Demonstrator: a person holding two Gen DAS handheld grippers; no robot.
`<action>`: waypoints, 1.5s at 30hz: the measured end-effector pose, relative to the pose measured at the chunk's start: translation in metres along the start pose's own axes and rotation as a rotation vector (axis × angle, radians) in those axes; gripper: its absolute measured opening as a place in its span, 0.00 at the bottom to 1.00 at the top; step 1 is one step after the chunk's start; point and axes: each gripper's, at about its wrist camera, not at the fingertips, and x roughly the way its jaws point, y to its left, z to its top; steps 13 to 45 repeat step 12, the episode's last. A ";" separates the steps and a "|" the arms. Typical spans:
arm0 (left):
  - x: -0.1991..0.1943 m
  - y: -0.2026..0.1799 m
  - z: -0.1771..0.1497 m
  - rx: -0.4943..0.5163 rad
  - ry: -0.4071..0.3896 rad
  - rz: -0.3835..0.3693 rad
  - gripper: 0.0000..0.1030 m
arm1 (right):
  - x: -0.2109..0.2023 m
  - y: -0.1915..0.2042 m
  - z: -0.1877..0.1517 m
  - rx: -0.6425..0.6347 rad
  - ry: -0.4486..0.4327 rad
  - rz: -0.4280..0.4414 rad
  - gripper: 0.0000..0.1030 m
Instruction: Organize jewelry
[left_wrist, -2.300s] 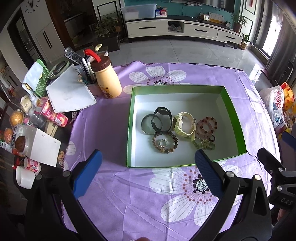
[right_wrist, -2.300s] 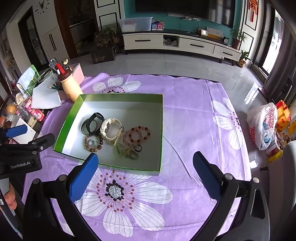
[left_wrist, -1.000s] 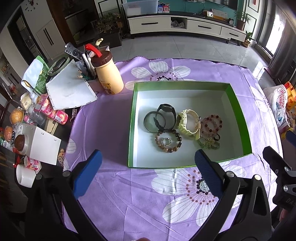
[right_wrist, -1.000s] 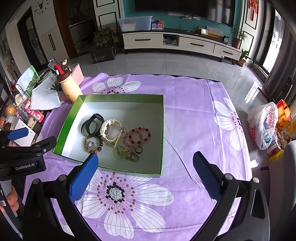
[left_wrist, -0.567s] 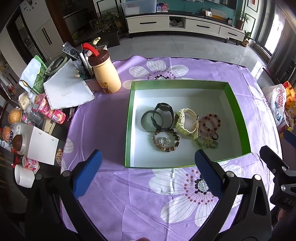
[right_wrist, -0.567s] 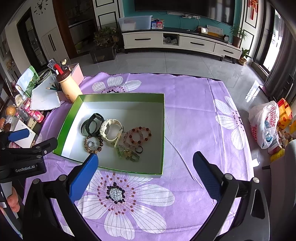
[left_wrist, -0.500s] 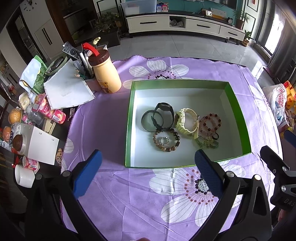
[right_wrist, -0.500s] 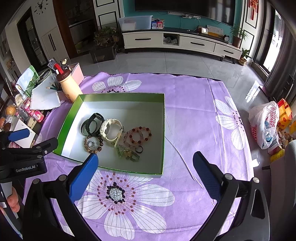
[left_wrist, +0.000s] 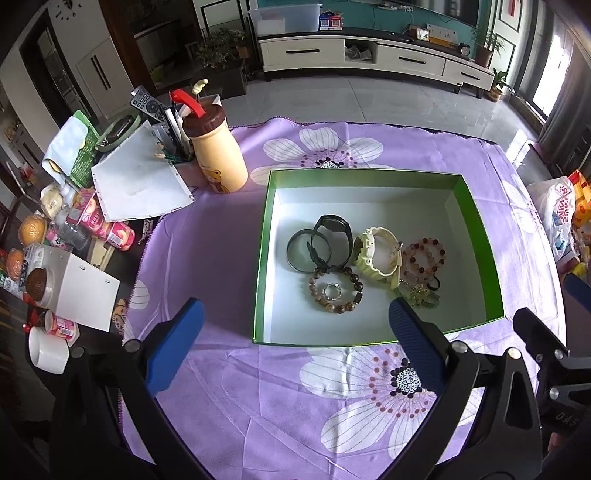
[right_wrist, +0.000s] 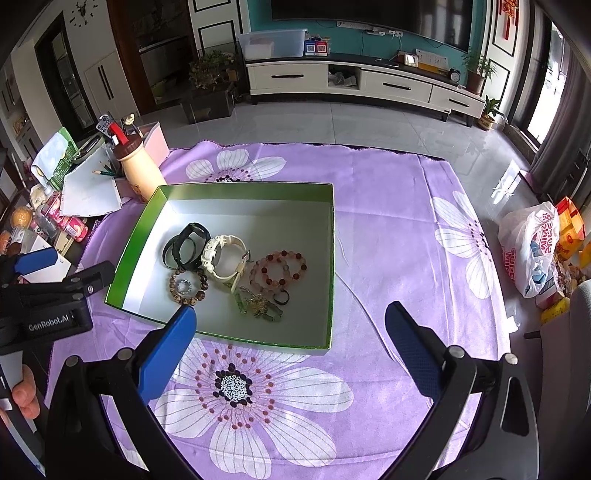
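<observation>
Hovering above the purple cloth (left_wrist: 207, 258), we have both tools spread wide and empty: the left gripper (left_wrist: 291, 345) hangs over the near edge of the green box (left_wrist: 264, 258), and the right gripper (right_wrist: 290, 341) hangs over its near right corner. All the jewelry lies in a loose cluster on the white floor of that box, toward the middle and near side. The cream watch (left_wrist: 376, 254) looks like the bulkiest and stiffest piece; it rests on its side with the strap forming a standing loop, its face turned toward the left wall, so we would pinch across the strap rather than the case. The black watch (left_wrist: 330, 240) lies tilted against the dark bangle (left_wrist: 299, 251), overlapping it, its loop running front to back. The brown bead bracelet (left_wrist: 336, 290) lies flat with a small ring (left_wrist: 331, 291) inside it; beads look smooth and likely to roll, so grip across the strand. The pink bead bracelet (left_wrist: 424, 258) touches the cream watch's strap. The gold-green trinket (left_wrist: 419, 297) seems light, tangly and delicate, and its exact shape is hard for us to make out.
</observation>
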 end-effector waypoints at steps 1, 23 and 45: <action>0.001 -0.001 0.000 -0.001 0.004 -0.002 0.98 | 0.000 0.000 0.000 0.000 0.000 0.000 0.99; 0.009 0.003 0.001 -0.011 0.044 -0.001 0.98 | 0.001 0.000 0.000 0.006 0.002 0.003 0.99; 0.009 0.003 0.001 -0.011 0.044 -0.001 0.98 | 0.001 0.000 0.000 0.006 0.002 0.003 0.99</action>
